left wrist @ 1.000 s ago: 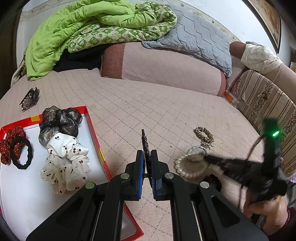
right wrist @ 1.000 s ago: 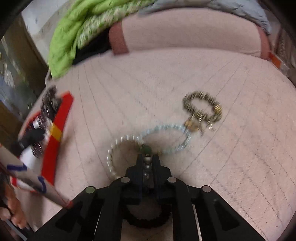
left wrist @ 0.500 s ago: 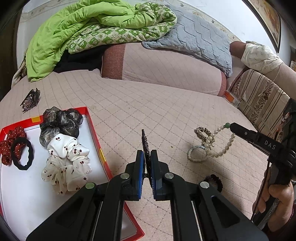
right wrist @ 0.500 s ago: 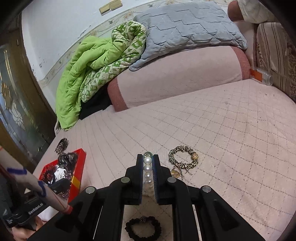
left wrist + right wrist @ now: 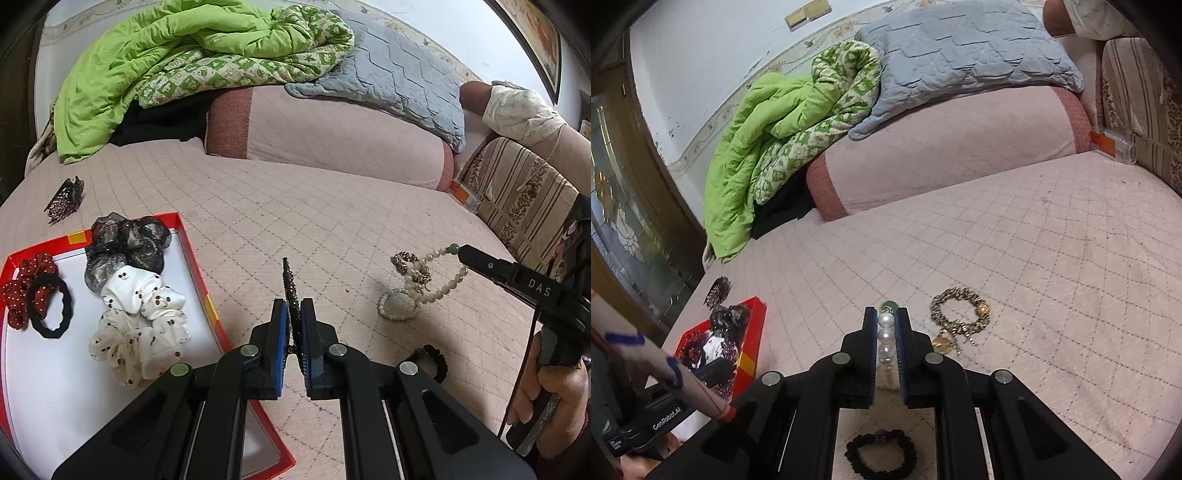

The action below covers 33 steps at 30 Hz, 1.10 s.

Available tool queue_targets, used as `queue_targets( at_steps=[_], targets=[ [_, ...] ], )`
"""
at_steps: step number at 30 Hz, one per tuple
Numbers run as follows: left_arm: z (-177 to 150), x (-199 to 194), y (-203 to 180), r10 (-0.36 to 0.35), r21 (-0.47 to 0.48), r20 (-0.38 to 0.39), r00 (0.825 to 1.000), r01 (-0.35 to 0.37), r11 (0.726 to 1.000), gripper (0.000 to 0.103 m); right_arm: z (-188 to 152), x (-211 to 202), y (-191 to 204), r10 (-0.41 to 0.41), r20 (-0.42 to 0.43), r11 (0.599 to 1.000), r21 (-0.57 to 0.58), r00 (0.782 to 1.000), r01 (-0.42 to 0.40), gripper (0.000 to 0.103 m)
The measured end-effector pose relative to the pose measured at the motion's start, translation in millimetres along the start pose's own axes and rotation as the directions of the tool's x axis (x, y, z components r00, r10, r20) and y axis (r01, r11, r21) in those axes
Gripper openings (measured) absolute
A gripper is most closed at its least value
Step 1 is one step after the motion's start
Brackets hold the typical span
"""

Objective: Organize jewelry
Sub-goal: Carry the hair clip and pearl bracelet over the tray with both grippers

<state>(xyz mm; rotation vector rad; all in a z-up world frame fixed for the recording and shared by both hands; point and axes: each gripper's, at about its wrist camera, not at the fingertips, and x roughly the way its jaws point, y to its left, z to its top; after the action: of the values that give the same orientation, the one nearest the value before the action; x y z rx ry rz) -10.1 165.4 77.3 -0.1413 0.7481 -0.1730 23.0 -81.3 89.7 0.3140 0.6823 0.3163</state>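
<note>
My left gripper is shut on a dark studded hair clip, held edge-on above the bed beside the red tray. My right gripper is shut on a pearl necklace with a green bead at its tip. In the left wrist view the pearl necklace hangs from the right gripper, its lower end coiled on the bed. A gold chain bracelet lies just right of the right gripper. A black bead bracelet lies under it.
The red tray holds a white cherry scrunchie, a dark sheer scrunchie, a red dotted scrunchie and a black hair tie. A brown claw clip lies behind the tray. Pillows and a green quilt lie at the back.
My right gripper has closed on the pearl necklace and lifted its end off the bed, up and to the right. My left gripper has held still with the hair clip.
</note>
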Motion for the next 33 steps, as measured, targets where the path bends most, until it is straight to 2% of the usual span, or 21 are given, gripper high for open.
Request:
queue_targets(
  at_steps=[10, 17, 27, 33],
  targets=[
    [-1.9, -22.8, 30.6, 0.044, -0.045, 0.029, 0.999, -0.042, 0.998, 0.007, -14.7, 2.5, 31.0, 0.07, -0.047, 0.997, -0.026, 0.996, -0.071, 0.01],
    [-7.5, -42.8, 59.0, 0.058, -0.086, 0.037, 0.998, -0.055, 0.995, 0.007, -25.2, -7.7, 88.9, 0.162, -0.048, 0.984, -0.07, 0.986, -0.166, 0.01],
    [-17.3, -77.5, 126.3, 0.117, -0.188, 0.048, 0.992, -0.106, 0.976, 0.007, -50.1, 3.3, 186.8, 0.282, -0.143, 0.945, -0.129, 0.949, -0.301, 0.01],
    [-26.3, -82.3, 182.0, 0.156, -0.302, -0.014, 0.988, -0.153, 0.941, 0.007, -60.1, 22.8, 241.4, 0.345, -0.216, 0.916, -0.133, 0.913, -0.378, 0.01]
  ],
)
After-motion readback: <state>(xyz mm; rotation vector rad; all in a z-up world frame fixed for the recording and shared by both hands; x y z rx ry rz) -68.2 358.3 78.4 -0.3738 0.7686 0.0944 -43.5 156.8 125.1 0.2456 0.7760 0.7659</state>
